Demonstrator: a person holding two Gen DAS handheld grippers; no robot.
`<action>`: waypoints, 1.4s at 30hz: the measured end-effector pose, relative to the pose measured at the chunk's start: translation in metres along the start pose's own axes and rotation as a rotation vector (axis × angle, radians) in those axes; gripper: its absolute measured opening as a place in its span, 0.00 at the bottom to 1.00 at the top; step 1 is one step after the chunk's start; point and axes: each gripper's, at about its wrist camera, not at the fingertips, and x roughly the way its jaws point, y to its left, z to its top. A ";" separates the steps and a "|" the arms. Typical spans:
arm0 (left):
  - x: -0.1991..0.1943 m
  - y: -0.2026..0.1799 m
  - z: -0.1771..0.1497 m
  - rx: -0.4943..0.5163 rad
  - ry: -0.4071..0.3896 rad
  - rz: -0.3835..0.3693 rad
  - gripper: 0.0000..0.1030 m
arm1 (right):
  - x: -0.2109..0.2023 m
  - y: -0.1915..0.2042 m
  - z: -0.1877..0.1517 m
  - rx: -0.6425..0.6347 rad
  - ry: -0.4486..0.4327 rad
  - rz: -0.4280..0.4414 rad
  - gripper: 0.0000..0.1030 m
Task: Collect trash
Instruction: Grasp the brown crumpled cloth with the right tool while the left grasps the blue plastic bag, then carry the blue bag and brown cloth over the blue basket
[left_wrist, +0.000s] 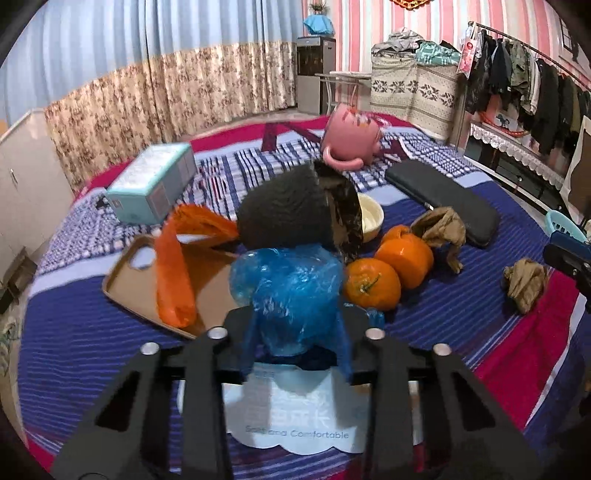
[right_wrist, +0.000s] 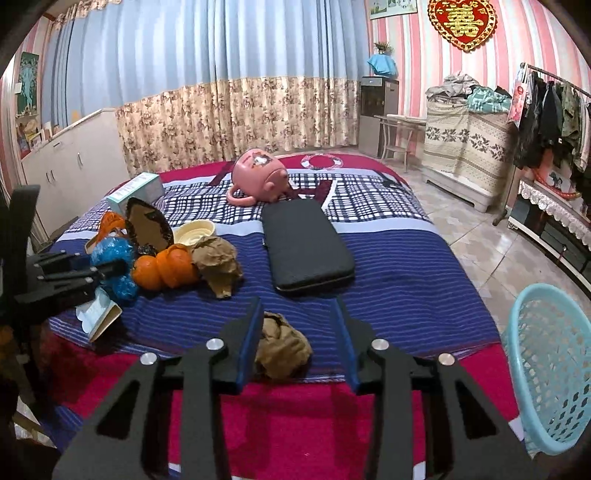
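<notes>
Pickup step: the left hand-held gripper (left_wrist: 295, 332) pinches the crumpled blue plastic bag (left_wrist: 288, 284) on the bed (left_wrist: 461, 314); the right hand-held gripper (right_wrist: 299, 347), spread, straddles a crumpled brown paper wad (right_wrist: 282, 345); next, closing and transfer to the light-blue plastic mesh basket (right_wrist: 554, 365).

The bed (left_wrist: 110, 332) is seen up close from both grippers, looking down and far across. The oranges (left_wrist: 373, 282) (right_wrist: 162, 271) are shared.
</notes>
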 end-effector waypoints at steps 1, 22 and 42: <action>-0.005 0.001 0.002 -0.003 -0.011 0.006 0.28 | -0.002 -0.001 0.000 0.002 -0.002 0.002 0.30; -0.070 0.020 0.010 -0.045 -0.131 0.054 0.27 | 0.015 0.013 -0.011 0.023 0.044 0.036 0.80; -0.075 -0.079 0.052 0.042 -0.256 -0.124 0.27 | -0.070 -0.109 -0.007 0.126 -0.108 -0.300 0.50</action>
